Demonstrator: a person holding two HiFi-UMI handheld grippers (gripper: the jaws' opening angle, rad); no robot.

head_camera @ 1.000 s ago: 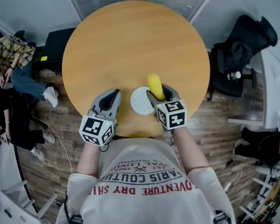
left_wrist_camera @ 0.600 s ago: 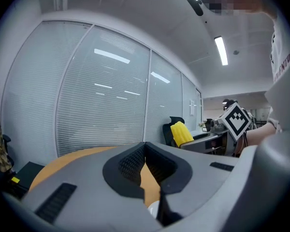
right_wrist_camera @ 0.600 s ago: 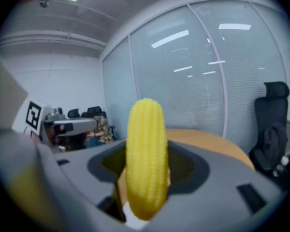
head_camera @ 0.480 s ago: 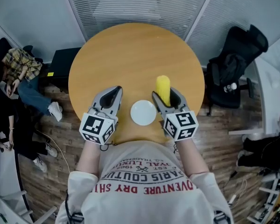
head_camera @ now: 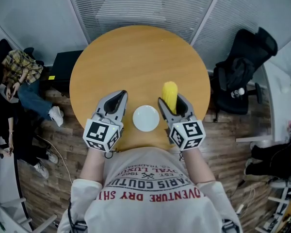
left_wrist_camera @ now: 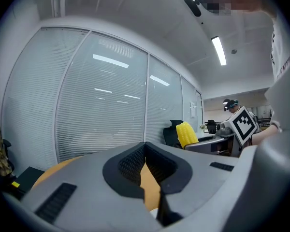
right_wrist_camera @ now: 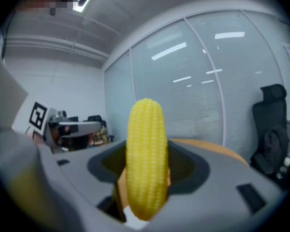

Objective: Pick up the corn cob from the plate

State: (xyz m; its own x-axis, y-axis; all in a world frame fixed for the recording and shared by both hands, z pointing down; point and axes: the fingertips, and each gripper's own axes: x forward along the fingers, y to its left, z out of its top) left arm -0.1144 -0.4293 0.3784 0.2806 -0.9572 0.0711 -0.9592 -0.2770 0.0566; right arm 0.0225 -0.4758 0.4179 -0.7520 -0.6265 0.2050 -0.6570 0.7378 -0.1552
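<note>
Left gripper (left_wrist_camera: 145, 147) has its jaws meeting at the tips with nothing between them, and only a sliver of the table (left_wrist_camera: 63, 167) shows through the hollow behind. Off to the right, the corn (left_wrist_camera: 186, 133) pokes up from the right gripper (left_wrist_camera: 197, 143). Far side: blinds (left_wrist_camera: 101, 105) all across.

A round, tan wooden table (head_camera: 136, 57) stands on a wood-plank floor (head_camera: 228, 144). One small round white plate (head_camera: 146, 118) lies on it, close to the near edge.
</note>
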